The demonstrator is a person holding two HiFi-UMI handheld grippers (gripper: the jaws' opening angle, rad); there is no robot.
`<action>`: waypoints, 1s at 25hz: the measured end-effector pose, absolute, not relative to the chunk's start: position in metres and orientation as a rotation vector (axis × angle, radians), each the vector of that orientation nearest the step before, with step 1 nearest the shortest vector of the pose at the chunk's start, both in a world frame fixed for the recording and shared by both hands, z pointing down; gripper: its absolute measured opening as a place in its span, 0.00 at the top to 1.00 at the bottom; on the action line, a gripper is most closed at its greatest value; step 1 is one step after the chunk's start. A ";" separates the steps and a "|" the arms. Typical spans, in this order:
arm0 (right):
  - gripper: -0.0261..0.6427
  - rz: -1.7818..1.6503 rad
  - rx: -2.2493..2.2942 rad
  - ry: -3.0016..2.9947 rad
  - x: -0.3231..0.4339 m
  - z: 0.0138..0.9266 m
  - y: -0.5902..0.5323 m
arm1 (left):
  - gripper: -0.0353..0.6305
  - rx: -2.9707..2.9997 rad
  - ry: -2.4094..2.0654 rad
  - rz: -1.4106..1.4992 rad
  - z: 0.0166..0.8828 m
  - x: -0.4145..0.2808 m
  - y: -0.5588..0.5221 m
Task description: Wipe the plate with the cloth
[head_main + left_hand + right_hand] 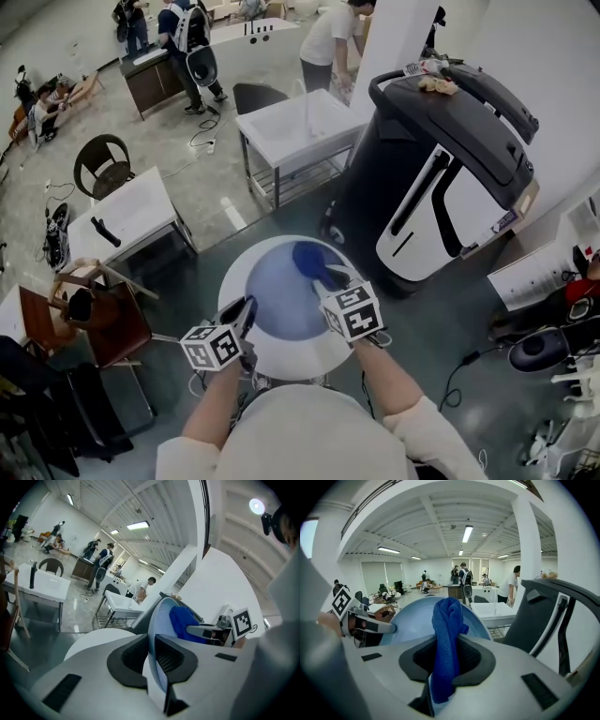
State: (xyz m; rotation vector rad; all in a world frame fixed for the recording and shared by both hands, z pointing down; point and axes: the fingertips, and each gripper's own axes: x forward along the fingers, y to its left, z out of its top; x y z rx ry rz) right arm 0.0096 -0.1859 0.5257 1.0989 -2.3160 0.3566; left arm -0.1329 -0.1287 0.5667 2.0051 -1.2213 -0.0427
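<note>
left gripper (246, 314): jaws nearly together, clamped on the near rim of the plate (279, 298). plate is pale blue and sits over the round white table (302, 358); cannot tell whether it is lifted or resting. right gripper (328, 281): jaws pinched on the blue cloth (307, 257). the bunched cloth lies against the plate's face, far side.
</note>
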 end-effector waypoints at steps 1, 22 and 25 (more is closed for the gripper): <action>0.82 0.356 1.069 -2.336 -0.003 0.525 -0.183 | 0.87 2.006 -1.217 -0.040 0.567 -0.131 -0.128; 0.82 0.466 1.096 -2.280 0.038 0.555 -0.160 | 0.87 1.964 -1.235 -0.081 0.572 -0.141 -0.135; 0.82 0.423 1.084 -2.310 0.026 0.544 -0.170 | 0.87 1.965 -1.219 -0.072 0.575 -0.134 -0.132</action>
